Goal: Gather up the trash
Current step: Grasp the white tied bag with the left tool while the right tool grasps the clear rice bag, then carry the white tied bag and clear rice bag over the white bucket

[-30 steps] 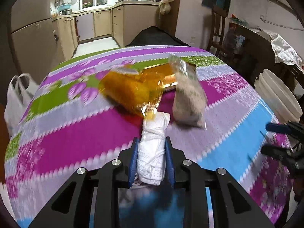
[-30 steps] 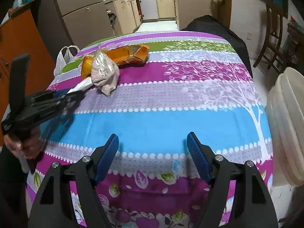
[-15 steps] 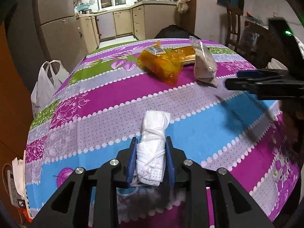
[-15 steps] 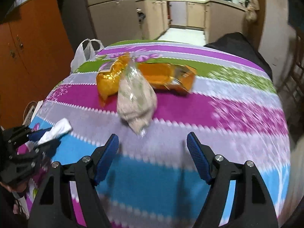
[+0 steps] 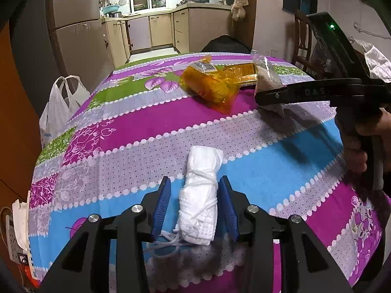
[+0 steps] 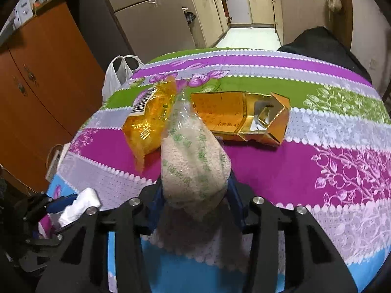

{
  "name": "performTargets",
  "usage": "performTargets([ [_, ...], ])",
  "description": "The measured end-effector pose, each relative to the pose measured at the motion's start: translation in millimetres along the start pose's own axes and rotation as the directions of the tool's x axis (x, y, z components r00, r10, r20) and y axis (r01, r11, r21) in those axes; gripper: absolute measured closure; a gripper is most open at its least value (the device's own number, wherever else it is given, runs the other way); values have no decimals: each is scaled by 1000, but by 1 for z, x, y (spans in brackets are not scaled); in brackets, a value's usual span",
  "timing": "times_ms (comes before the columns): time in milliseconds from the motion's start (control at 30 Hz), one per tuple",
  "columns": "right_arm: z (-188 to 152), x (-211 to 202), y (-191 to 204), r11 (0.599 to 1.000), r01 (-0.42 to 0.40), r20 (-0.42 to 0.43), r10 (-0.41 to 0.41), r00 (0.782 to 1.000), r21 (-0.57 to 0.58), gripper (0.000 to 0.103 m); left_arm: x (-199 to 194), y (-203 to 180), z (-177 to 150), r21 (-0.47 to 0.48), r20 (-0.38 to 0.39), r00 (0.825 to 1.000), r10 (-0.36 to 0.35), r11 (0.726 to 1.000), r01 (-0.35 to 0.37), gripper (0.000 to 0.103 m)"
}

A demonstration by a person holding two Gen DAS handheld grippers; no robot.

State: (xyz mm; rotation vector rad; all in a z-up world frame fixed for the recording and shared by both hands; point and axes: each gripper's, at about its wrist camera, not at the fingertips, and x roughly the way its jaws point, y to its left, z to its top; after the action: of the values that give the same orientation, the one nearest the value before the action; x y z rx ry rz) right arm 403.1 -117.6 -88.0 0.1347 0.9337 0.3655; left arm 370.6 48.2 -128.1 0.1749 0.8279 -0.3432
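Observation:
In the left wrist view a white rolled mask [image 5: 200, 195] lies on the striped tablecloth between the fingers of my left gripper [image 5: 195, 207], which stand apart with gaps on both sides. In the right wrist view my right gripper [image 6: 195, 202] has its fingers around the lower end of a clear bag of grain [image 6: 193, 161]; the pads are hidden behind the bag. An orange plastic wrapper [image 6: 149, 122] and a gold carton [image 6: 239, 119] lie just beyond it. The right gripper's arm [image 5: 305, 94] also shows in the left wrist view beside the grain bag [image 5: 266, 78].
The table [image 5: 151, 117] has a bright striped cloth. A white plastic bag [image 5: 58, 107] hangs off its far left side. Orange cabinets [image 6: 36, 78] stand at left, a fridge and kitchen counters behind. A wooden chair [image 5: 303, 41] stands at far right.
My left gripper has opened and the white mask now rests on the table. My right gripper has moved forward to the grain bag and its fingers have closed in around it.

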Motion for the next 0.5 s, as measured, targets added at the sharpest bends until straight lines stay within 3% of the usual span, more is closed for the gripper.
performTargets([
  [67, -5, -5, 1, 1000, 1, 6, -1, 1000, 1, 61, -1, -3, 0, 8, 0, 1000, -5, 1000, 5, 74],
  [500, -82, -67, 8, 994, -70, -27, 72, 997, 83, 61, -10, -25, -5, 8, -41, 999, 35, 999, -35, 75],
])
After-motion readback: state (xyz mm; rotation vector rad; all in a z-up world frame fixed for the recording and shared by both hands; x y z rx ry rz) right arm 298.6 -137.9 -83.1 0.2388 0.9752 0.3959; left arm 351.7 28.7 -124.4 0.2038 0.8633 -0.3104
